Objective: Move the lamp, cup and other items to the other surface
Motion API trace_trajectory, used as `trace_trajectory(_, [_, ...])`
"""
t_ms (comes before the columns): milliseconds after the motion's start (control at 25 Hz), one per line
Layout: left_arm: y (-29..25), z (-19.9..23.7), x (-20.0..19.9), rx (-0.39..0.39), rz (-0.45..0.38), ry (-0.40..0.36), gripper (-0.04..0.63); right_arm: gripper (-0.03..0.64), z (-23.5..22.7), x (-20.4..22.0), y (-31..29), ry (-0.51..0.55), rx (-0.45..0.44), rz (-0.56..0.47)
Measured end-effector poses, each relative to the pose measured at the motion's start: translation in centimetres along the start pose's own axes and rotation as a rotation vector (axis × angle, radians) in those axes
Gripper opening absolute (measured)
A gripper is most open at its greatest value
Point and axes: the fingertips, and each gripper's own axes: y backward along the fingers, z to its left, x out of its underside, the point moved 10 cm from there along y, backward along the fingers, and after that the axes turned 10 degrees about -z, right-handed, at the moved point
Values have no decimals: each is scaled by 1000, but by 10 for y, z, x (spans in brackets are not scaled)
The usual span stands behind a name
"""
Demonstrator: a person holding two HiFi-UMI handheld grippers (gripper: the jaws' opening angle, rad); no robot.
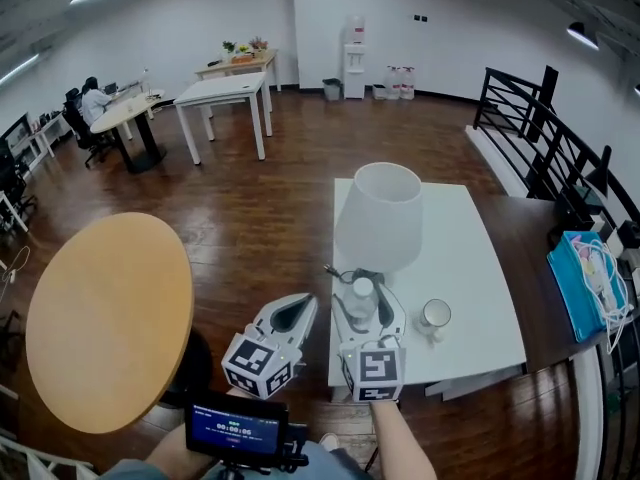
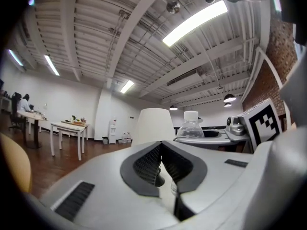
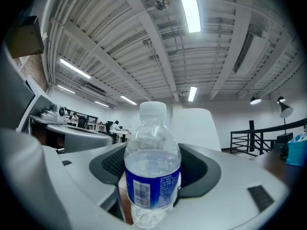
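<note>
On the white worktop [image 1: 470,258], the lamp [image 1: 380,216] is seen just beyond the right tool [image 1: 368,313], the cup [image 1: 435,315] off to its right. A water bottle [image 3: 152,171] is clasped upright in that tool; the left tool [image 1: 305,305] is clenched, empty, beside it.

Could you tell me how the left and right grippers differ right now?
The right gripper is shut on an upright water bottle; the left gripper is shut and empty. The right gripper is over the white table's near edge; the left gripper is beside it, over the floor. Both point roughly level.
</note>
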Motion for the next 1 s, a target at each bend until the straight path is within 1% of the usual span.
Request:
trace_trajectory(200, [31, 24, -9, -74, -11, 0, 8, 299, 35, -7, -18, -13, -69, -17])
trace_trajectory(440, [75, 54, -20, -164, -26, -8, 6, 299, 89, -19, -40, -18, -167, -34])
trace_trajectory(800, [155, 100, -37, -310, -54, -28, 6, 299, 182, -25, -69, -50, -318, -54])
trace_trajectory(1000, [216, 126, -41, -408, -77, -48, 6, 299, 247, -24, -80, -71, -423, -60])
